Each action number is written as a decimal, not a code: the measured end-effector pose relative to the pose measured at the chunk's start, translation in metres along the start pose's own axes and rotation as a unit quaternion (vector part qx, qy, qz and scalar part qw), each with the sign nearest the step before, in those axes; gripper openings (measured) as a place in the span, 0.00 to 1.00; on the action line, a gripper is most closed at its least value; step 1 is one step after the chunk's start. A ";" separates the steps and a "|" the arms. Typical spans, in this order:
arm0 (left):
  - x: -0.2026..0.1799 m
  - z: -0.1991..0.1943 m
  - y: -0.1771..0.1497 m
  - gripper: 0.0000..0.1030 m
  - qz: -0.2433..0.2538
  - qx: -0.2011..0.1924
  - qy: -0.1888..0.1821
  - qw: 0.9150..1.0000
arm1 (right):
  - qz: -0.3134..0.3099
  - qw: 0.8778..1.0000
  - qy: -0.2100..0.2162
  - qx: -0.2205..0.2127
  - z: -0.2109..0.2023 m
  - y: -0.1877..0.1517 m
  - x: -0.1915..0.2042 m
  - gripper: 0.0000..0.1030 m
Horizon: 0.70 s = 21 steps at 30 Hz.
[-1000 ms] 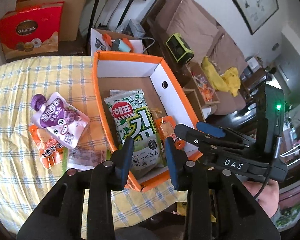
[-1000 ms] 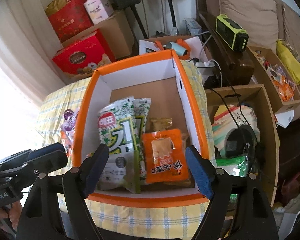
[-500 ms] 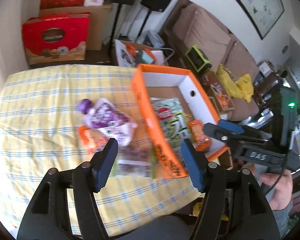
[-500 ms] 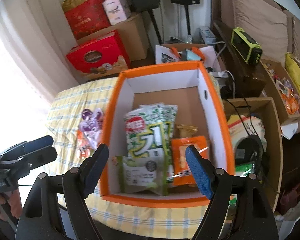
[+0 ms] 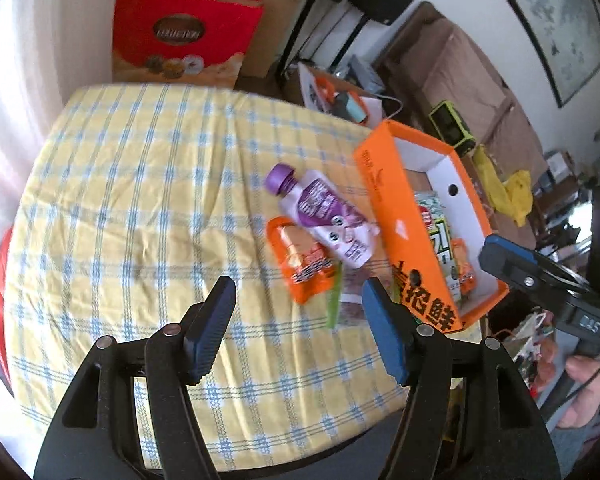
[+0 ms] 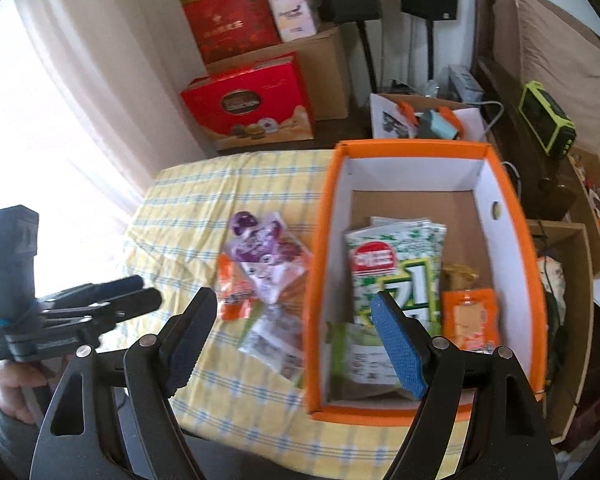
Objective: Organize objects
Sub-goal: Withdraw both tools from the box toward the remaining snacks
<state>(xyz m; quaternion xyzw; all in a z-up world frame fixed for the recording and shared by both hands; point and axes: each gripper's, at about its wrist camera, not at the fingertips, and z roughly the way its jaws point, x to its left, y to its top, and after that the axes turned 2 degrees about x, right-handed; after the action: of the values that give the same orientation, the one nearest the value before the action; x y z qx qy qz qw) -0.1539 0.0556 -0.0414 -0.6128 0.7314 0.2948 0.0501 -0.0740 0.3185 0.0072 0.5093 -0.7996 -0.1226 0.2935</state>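
- Since the earlier frame, the left tongs (image 5: 298, 318) have swung from the orange box (image 5: 400, 216) to the surface (image 5: 140, 200); jaws wide, empty.
- Right tongs (image 6: 294, 338): wide, empty.
- Purple pouch (image 5: 324, 216) overlaps the orange packet (image 5: 300, 264) beside the box.
- Risk: closing may catch both.

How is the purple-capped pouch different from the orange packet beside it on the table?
The purple-capped pouch is white and purple with a round screw cap; the orange packet is orange and shows no cap. The pouch lies partly on top; the packet sits underneath. Both lie flat on the checked cloth, outside the orange box.

A purple-capped pouch (image 5: 325, 215) lies over an orange packet (image 5: 302, 258), seemingly flat, beside the orange box (image 5: 404, 236).
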 end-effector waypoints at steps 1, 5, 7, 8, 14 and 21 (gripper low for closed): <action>0.005 0.003 0.000 0.60 -0.008 0.004 -0.006 1.000 | -0.001 1.000 0.003 0.001 0.001 0.000 0.003 0.79; 0.021 0.014 -0.002 0.60 -0.032 0.013 -0.017 0.999 | -0.006 1.000 0.012 0.003 0.007 0.002 0.016 0.79; 0.025 0.017 -0.002 0.60 -0.035 0.013 -0.016 0.999 | -0.011 1.000 0.012 0.006 0.010 0.004 0.022 0.79; 0.028 0.018 -0.001 0.60 -0.037 0.013 -0.015 0.999 | -0.016 1.000 0.011 0.008 0.012 0.005 0.025 0.78; 0.038 0.021 0.007 0.60 -0.038 0.010 -0.009 0.999 | -0.041 0.999 0.009 0.029 0.028 0.001 0.039 0.63; 0.033 0.043 0.018 0.58 -0.016 0.012 -0.010 1.000 | -0.030 0.999 0.007 0.036 0.035 -0.003 0.033 0.61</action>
<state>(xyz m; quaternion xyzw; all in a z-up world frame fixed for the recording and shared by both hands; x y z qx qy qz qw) -0.1907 0.0491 -0.0842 -0.6210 0.7244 0.2913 0.0691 -0.1029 0.2840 -0.0102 0.5444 -0.7856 -0.0984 0.2769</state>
